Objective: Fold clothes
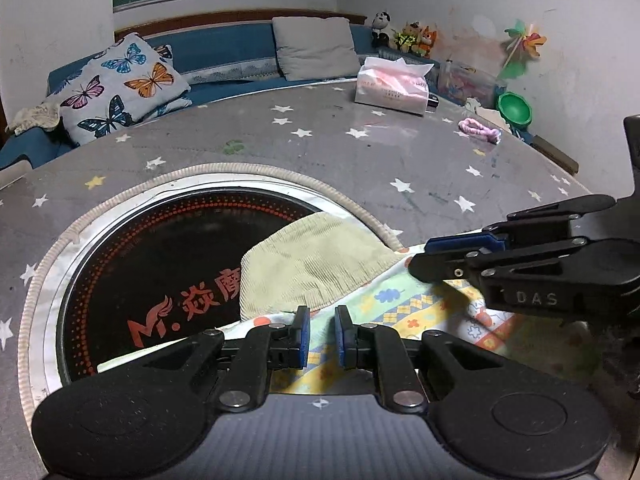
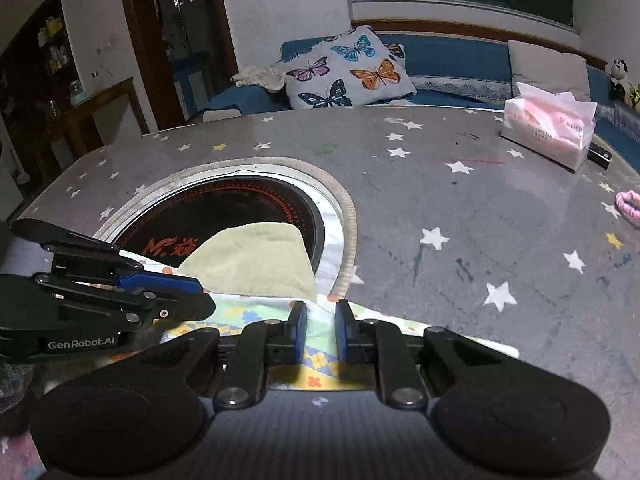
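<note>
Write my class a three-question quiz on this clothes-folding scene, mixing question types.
1. True or false: the pale green ribbed part of the garment lies partly over the round black cooktop.
2. Which sits near the far edge of the table cover? A tissue pack, B kettle, C laptop.
3. What shapes decorate the table cover?
Key: 1 true; 2 A; 3 stars.

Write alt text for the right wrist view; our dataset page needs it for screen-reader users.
The right gripper, jaws nearly closed, pinches the edge of a colourful patterned garment with a pale green ribbed part, lying partly over a round black cooktop set in a star-patterned grey table. The left gripper reaches in from the left beside it.
</note>
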The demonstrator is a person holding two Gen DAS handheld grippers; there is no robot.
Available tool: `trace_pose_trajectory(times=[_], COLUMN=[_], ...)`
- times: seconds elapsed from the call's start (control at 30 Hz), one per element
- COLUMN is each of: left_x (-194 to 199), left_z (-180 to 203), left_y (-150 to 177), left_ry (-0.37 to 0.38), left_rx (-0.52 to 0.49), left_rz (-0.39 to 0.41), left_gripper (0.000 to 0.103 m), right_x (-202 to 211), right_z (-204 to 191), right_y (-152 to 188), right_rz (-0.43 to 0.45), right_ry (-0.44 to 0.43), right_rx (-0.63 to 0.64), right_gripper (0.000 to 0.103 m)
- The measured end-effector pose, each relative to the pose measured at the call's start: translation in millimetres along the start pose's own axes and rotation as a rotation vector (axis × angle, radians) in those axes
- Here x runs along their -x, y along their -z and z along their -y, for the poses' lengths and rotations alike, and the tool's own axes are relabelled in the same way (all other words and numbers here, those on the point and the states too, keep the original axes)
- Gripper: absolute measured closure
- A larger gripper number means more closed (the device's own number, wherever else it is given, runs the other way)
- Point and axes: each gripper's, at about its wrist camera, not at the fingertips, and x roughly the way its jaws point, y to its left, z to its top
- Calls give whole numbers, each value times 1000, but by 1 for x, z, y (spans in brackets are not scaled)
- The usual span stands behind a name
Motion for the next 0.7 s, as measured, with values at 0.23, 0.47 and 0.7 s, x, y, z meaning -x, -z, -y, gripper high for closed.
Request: trace_pose_trajectory(times=[0.23,0.47,0.7], left_x=[32,69,82], left_z=[4,19,29], left_y=[9,39,78], left_ry=[14,33,14], left_rx=[-3,-52,-76], left_rz=[59,106,115], left_gripper=[88,88,87], right_x=[31,46,53], right_z=[-24,-61,-90], right_y=[6,30,56], right_rz=[17,24,23], right_ry=[-61,-84,-87], right_rx=[97,217,296], right_gripper=[88,88,88])
